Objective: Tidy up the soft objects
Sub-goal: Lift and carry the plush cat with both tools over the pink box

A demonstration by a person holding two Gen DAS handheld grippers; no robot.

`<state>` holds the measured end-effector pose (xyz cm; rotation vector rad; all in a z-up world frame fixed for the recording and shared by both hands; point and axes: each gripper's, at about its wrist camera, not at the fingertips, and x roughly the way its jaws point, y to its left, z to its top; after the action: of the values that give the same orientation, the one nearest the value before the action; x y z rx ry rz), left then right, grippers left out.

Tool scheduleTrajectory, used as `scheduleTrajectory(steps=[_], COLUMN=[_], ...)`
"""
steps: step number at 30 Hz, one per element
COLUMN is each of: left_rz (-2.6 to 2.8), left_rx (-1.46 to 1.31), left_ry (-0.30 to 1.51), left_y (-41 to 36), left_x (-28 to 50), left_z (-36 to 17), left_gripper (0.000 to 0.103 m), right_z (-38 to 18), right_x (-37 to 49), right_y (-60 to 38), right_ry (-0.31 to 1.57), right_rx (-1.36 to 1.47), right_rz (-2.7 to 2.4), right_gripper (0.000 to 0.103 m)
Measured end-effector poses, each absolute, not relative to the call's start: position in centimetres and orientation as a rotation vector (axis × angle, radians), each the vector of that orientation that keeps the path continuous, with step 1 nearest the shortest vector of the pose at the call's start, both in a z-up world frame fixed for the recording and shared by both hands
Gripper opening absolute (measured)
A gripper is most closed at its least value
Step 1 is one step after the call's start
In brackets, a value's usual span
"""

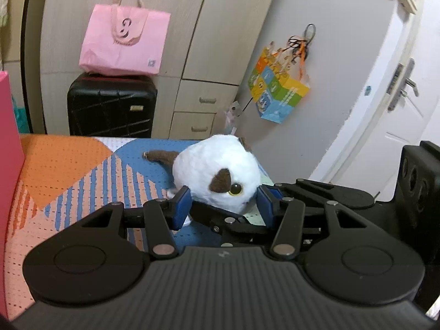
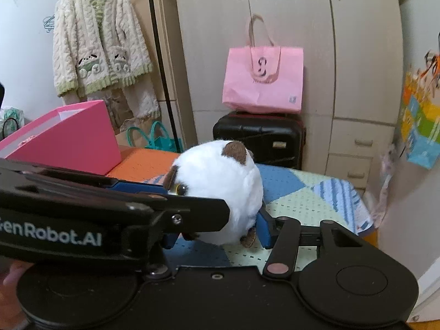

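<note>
- My left claw (image 1: 224, 203) has its blue pads (image 1: 181, 206) against both sides of the plush cat (image 1: 217, 173), low at the face end; I hold the cat there.
- My right claw (image 2: 217, 229) comes at the same cat (image 2: 220, 192) from another side. Its right pad (image 2: 263, 228) touches the cat's lower flank; the left pad is mostly hidden behind my other claw's black arm (image 2: 110, 206), so I cannot tell whether this claw truly presses.
- The cat is white with brown ears, a brown tail (image 1: 162, 156) and a yellow eye (image 1: 235, 189). It sits on the quilt (image 1: 82, 170), near the quilt's far right corner.
- The quilt is patterned in orange, blue, striped and pale green patches.
- A pink box (image 2: 68, 140) stands on the quilt to the left, well apart from the cat.
- Behind the quilt a black suitcase (image 1: 111, 106) stands before the wardrobe (image 1: 214, 41), with a pink bag (image 1: 125, 41) on top of it.
- A colourful bag (image 1: 277, 88) hangs on the wall to the right, near the door (image 1: 398, 110).
- A cream and green cardigan (image 2: 99, 41) hangs on the left in the right view.
</note>
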<state>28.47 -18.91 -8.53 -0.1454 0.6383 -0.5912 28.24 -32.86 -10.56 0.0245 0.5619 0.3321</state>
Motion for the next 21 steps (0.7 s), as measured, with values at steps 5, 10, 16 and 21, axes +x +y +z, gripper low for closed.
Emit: scheduleTrajectory(steps=[5, 10, 16, 21], left_rz=[-0.621, -0.663, -0.683, -0.703], left_rx=[-0.113, -0.080, -0.054, -0.016], left_ry=[0.624, 0.620, 0.616, 0.610], left_y=[-18.4, -17.6, -16.8, -16.1], left_x=[26.8, 24.6, 22.1, 19.7], left_z=[-7.3, -6.5, -5.3, -4.3], left_gripper=[0.050, 0.050, 0.050, 0.050], right_z=[-9.7, -8.8, -7.6, -6.8], right_x=[26.2, 23.8, 20.8, 18.2], right_y=[-32.6, -32.1, -30.9, -30.0], right_ry=[0.532, 0.513, 0.484, 0.467], right_rx=[0.032, -0.003, -0.031, -0.031], right_rz=[0.320, 0.315, 0.296, 0.295], right_gripper=[0.059, 0.059, 0.059, 0.059])
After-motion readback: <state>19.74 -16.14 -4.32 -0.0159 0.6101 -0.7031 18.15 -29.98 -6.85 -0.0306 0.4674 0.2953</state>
